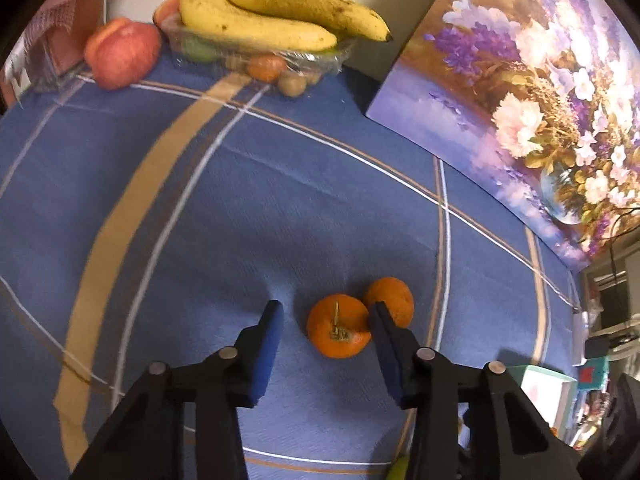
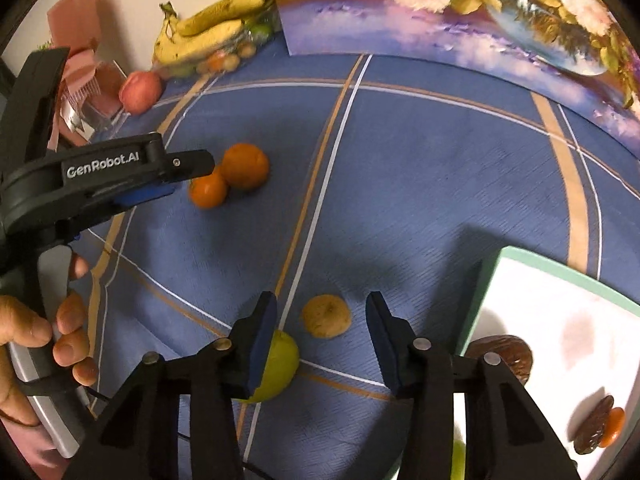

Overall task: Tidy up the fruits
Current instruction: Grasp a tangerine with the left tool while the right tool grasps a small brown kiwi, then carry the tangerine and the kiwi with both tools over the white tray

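**Two hand-held grippers low over loose fruit on a blue cloth**

At the far left of the counter (image 1: 200,208), covered in blue cloth with tan and white stripes, a red apple (image 1: 122,53) sat beside a clear tray of small fruit (image 1: 260,64) with a bunch of bananas (image 1: 276,16) lying on top. A flower painting (image 1: 520,92) leaned at the back right.

In the left wrist view, the left hand-held gripper (image 1: 326,320) pointed steeply down over two mandarins that touched each other. The stemmed mandarin (image 1: 338,326) lay between the blue pads: the right pad touched its side, while the left pad stood clear with cloth showing in the gap. The jaws were partly open and no grip was made. The second mandarin (image 1: 390,300) sat just behind the right pad.

In the right wrist view, a hand (image 2: 44,336) held that left tool at the left edge. The right hand-held gripper (image 2: 322,316) hung over a small tan fruit (image 2: 326,315), which lay between its pads, touching neither; the jaws stood partly open and empty. A green fruit (image 2: 280,364) lay partly hidden behind the left pad. To the right, a white tray with a green rim (image 2: 560,272) held a brown fruit (image 2: 508,354) and smaller pieces I could not identify.
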A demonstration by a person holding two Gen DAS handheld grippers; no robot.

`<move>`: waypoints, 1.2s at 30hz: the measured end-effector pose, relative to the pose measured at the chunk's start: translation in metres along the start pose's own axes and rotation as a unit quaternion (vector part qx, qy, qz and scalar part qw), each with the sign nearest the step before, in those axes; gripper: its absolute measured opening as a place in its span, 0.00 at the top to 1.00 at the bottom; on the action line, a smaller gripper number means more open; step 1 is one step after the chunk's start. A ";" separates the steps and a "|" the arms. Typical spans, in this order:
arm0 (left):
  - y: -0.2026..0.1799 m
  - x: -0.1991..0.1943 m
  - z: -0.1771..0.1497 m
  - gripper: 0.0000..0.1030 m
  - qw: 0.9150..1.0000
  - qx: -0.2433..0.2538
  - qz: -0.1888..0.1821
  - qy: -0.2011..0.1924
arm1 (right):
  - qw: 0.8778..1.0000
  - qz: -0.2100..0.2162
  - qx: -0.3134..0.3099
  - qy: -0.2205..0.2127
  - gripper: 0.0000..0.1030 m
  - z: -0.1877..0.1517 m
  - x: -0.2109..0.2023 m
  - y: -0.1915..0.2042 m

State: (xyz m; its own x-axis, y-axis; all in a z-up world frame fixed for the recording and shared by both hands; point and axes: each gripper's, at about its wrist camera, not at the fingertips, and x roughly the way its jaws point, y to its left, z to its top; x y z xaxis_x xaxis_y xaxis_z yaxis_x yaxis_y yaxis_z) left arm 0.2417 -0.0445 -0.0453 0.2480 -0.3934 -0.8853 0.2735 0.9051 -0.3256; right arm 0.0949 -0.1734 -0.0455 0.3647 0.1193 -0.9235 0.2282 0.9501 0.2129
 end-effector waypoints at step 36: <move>-0.049 -0.095 -0.029 0.67 0.997 0.021 -0.026 -0.076 | 0.995 0.021 0.038 -0.094 0.74 -0.013 -0.093 -0.027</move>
State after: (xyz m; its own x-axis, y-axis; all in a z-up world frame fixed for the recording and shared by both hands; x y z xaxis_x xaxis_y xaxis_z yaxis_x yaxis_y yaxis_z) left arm 0.1778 -0.0465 0.0454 0.3696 -0.4625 -0.8059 0.3277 0.8765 -0.3528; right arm 0.0432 -0.2065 0.0300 0.5360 0.0951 -0.8388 0.2745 0.9200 0.2797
